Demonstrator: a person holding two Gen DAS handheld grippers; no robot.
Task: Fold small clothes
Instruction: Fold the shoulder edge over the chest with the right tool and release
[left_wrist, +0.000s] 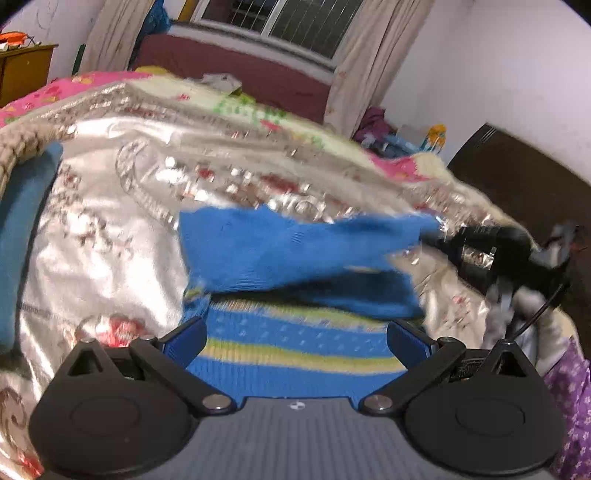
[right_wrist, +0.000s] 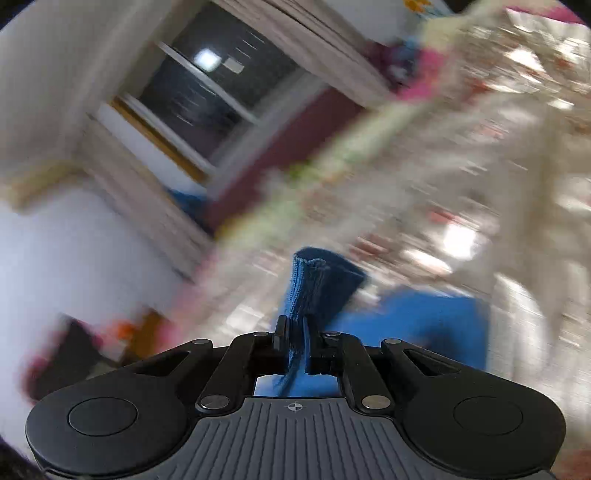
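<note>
No container held any of the clothes; the blue knitted sweater (left_wrist: 295, 254) lay straight on the bed's shiny cream embroidered bedspread (left_wrist: 110, 229), near the middle of the bed.

The left wrist view gave the wider picture. There the sweater's plain blue part was spread on the bedspread, and its hem band, striped in pale yellow-green with small white flecks, lay nearest the left gripper (left_wrist: 295, 338). That gripper stood wide open, its blue-padded fingers (left_wrist: 186, 341) on either side of the striped band, with no pad visibly pressing the cloth. To the right of the sweater, the black right gripper (left_wrist: 476, 245) pinched the end of one blue sleeve, which ran out sideways from the body of the garment. Beyond the bedspread lay a pink floral quilt (left_wrist: 48, 92), and behind it a dark red headboard (left_wrist: 236, 70) under a curtained window (left_wrist: 280, 18). A wooden cabinet (left_wrist: 26, 70) stood off to the left of the bed.

The right wrist view was badly blurred and tilted, so the room showed only as streaks. What it did show clearly was the grip itself: the right gripper (right_wrist: 295, 347) had closed to a narrow gap, clamping a bunched, ribbed blue cuff (right_wrist: 317, 284) that stood up between the pads. Loose threads hung below the grip. The rest of the sweater (right_wrist: 413, 321) appeared as a blue patch on the bedspread to the right of the cuff.
</note>
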